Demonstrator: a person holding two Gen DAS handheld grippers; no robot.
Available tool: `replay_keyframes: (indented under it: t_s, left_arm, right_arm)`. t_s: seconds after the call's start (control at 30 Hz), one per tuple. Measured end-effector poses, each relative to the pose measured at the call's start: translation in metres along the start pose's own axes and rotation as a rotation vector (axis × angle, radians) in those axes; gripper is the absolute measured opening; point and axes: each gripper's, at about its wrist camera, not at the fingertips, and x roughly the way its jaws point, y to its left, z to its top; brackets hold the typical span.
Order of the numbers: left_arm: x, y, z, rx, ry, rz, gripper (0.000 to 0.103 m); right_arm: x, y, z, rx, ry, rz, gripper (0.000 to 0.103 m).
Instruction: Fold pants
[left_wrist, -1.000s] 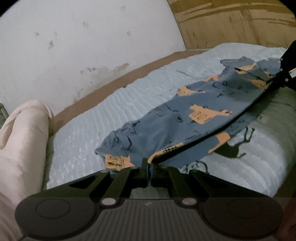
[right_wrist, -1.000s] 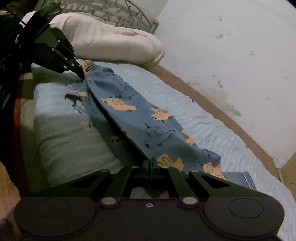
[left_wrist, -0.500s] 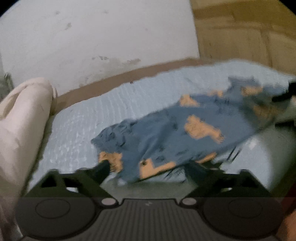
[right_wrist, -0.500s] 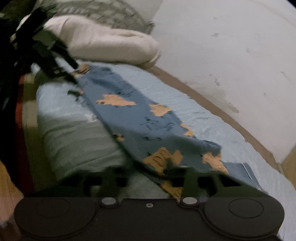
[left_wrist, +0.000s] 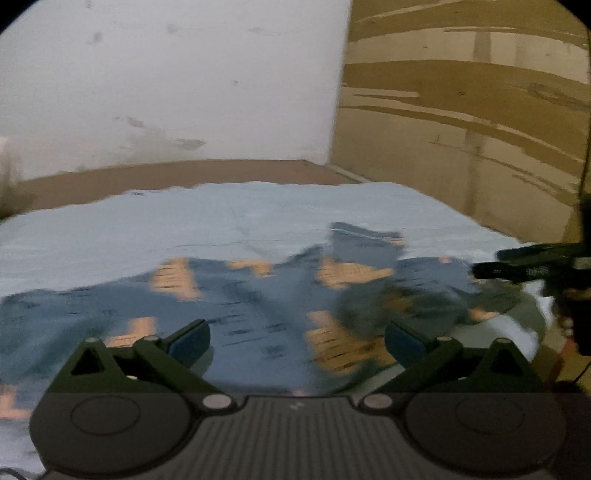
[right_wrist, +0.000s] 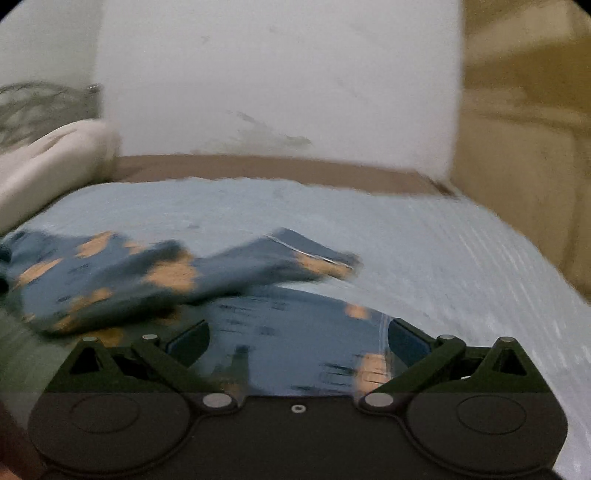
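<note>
At the bottom of the left wrist view the left gripper (left_wrist: 297, 341) has its two dark fingers spread wide with nothing between them, and the blue cotton pants printed with orange vehicles (left_wrist: 258, 306) lie slack on the bed just past the fingertips, stretching from the lower left of the frame to the centre right. The right gripper (right_wrist: 295, 341), at the bottom of its own view, is likewise wide apart and empty, with one smooth part of the pants (right_wrist: 291, 332) directly under it and a rumpled part heaped toward the centre left. In the left wrist view the right gripper (left_wrist: 532, 264) shows again at the right edge, beside the far end of the garment (both views are motion-blurred, so folds are hard to read). Beyond the pants the pale blue ribbed bedspread (right_wrist: 424, 236) lies bare up to its far edge at mid-frame, then a brown bed frame strip (left_wrist: 184, 173). A cream pillow (right_wrist: 51, 162) sits at the centre left, a white stained wall (left_wrist: 184, 85) fills the top, and a brown wooden panel (left_wrist: 461, 110) closes the upper right.
</note>
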Motion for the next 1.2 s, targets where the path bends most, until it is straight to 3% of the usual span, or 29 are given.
replay_keyframes:
  t_s: [0.1,0.17,0.27,0.33,0.43,0.6,0.73,1.0,1.1,1.17,1.2]
  left_arm:
    - [0.027,-0.018,0.005,-0.033,0.017,-0.064,0.102]
    - [0.04,-0.028,0.009,-0.046,0.01,-0.062,0.102]
    - [0.056,-0.04,0.012,-0.018,0.019,-0.041,0.096]
    - [0.063,-0.042,0.013,-0.011,0.045,-0.047,0.09]
    - [0.071,-0.038,0.013,-0.043,0.095,-0.03,0.084]
    - [0.069,-0.029,0.01,-0.091,0.101,-0.035,0.084]
    - [0.067,-0.029,0.009,-0.083,0.101,-0.036,0.084]
    - [0.066,-0.024,0.004,-0.103,0.101,-0.064,0.087]
    - [0.066,-0.021,0.006,-0.129,0.097,-0.098,0.089]
    - [0.068,-0.018,0.007,-0.163,0.097,-0.133,0.09]
    - [0.069,-0.018,0.008,-0.179,0.096,-0.145,0.09]
  right_arm:
    - [0.022,-0.039,0.006,0.118,0.092,0.022,0.102]
    - [0.034,-0.06,0.004,0.19,0.143,0.027,0.1]
    - [0.052,-0.077,0.005,0.256,0.182,0.063,0.084]
    - [0.056,-0.084,0.006,0.279,0.19,0.074,0.059]
    - [0.059,-0.081,0.008,0.232,0.197,0.059,0.036]
    - [0.055,-0.058,0.023,0.031,0.164,-0.002,0.022]
    - [0.056,-0.031,0.036,-0.191,0.125,-0.103,0.021]
    - [0.091,-0.033,0.021,-0.233,0.204,-0.136,0.026]
    - [0.087,-0.034,0.022,-0.237,0.181,-0.137,0.038]
    - [0.083,-0.037,0.03,-0.201,0.169,-0.132,0.053]
    - [0.08,-0.037,0.036,-0.179,0.156,-0.122,0.071]
